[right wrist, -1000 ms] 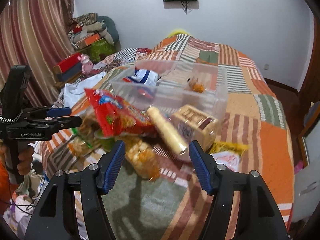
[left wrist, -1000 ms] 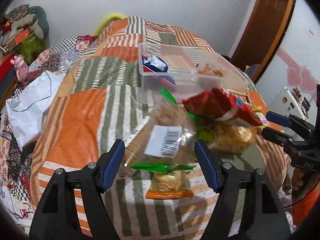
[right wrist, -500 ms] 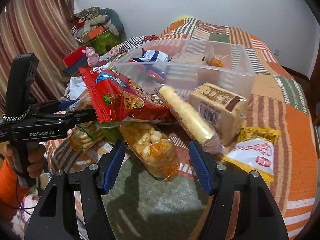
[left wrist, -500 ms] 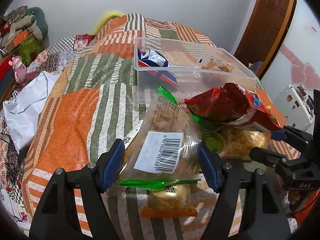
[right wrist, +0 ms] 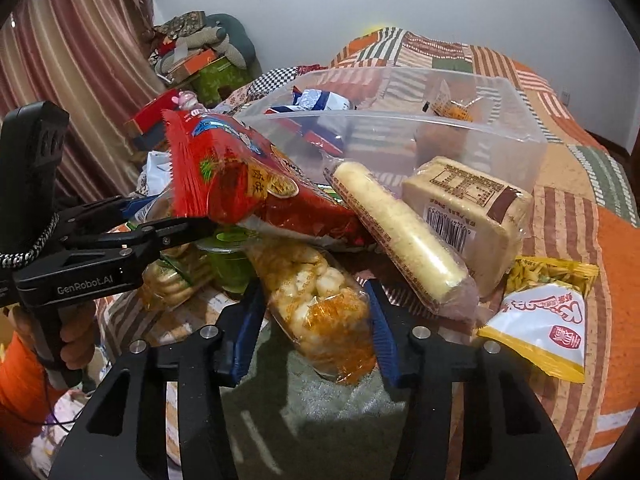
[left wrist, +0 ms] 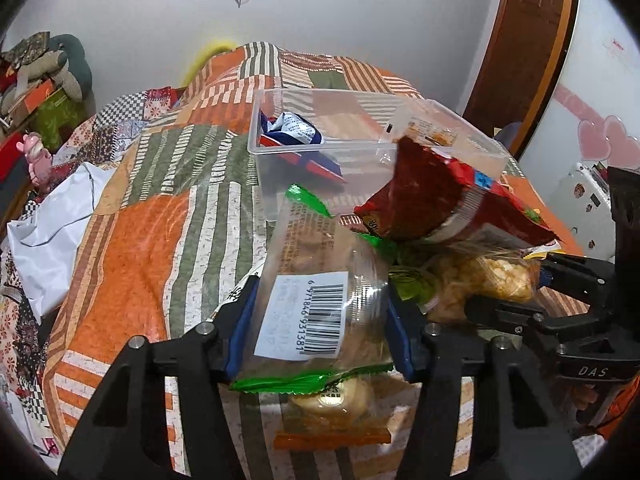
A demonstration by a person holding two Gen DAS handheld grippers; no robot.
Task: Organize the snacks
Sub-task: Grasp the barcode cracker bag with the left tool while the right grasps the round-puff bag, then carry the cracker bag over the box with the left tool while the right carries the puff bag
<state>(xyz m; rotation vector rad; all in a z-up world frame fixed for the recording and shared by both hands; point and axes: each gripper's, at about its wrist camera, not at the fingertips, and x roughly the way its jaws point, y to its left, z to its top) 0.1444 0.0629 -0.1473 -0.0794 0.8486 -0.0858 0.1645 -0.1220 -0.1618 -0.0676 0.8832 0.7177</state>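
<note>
You are seeing orange-green-white striped patchwork quilt [left wrist: 132, 240], red chip bag [right wrist: 240, 184], green-edged clear cookie bag [left wrist: 320, 304], yellow-white packet [right wrist: 548, 328], pale-yellow roll [right wrist: 400, 240].

A white barcode sticker [left wrist: 304, 316] on the clear plastic cookie bag with green crimped seals [left wrist: 320, 300] is showing the digits "6 97184", then what looks like "6 931381". The black plastic body of the right gripper [left wrist: 592, 368] is bearing the letters "DAS". The black plastic body of the left gripper [right wrist: 86, 278] is reading "GenRobot.AI". Printing on the other snack packs is showing too small or blurred to read.
</note>
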